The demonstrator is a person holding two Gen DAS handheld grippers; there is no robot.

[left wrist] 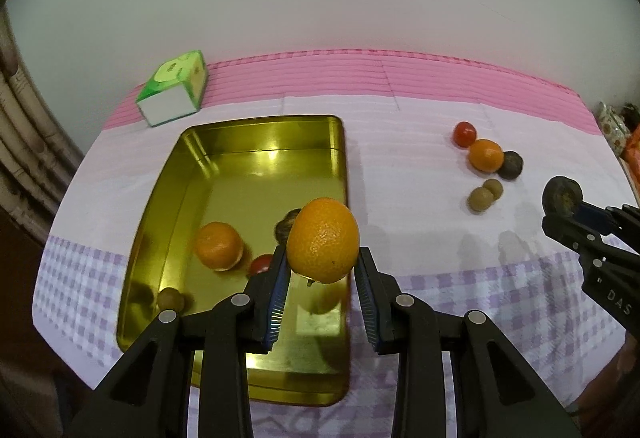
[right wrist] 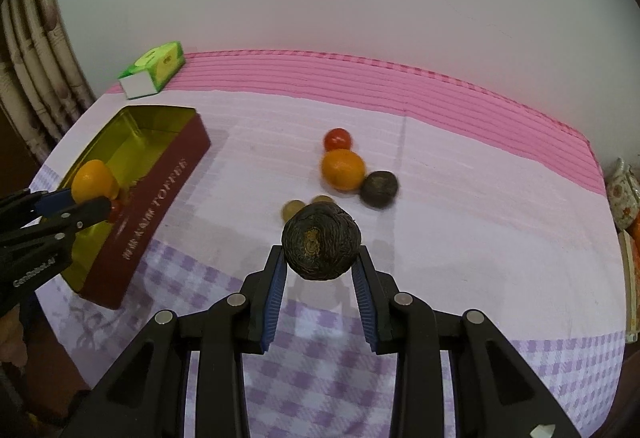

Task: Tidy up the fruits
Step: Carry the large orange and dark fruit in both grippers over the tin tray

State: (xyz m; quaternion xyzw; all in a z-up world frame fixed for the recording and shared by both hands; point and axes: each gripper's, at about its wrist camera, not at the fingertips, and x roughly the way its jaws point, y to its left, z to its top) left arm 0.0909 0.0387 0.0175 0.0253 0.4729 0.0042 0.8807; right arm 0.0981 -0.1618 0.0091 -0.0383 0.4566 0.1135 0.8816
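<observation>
Checked lilac-and-white cloth (right wrist: 320,350) covers the table beneath your two grippers, giving way to plain pale cloth and then a pink striped band (right wrist: 400,86) against a blank white wall. Nearest you, your left gripper (left wrist: 322,274) pinches an orange (left wrist: 323,240) between its blue pads, held in the air above the near right part of the gold tin (left wrist: 172,206). Your right gripper (right wrist: 320,270) pinches a dark wrinkled fruit (right wrist: 321,242) above the cloth, to the right of the tin. Inside the tin lie a second orange (left wrist: 218,246), a red tomato (left wrist: 261,264) and a small brown fruit (left wrist: 170,298). Farther out on the cloth sits a loose cluster: two small brown fruits (left wrist: 486,194), another dark fruit (left wrist: 511,165), an orange (left wrist: 485,154) and a red tomato (left wrist: 464,134). Beyond the tin stands a green carton (left wrist: 174,92).
</observation>
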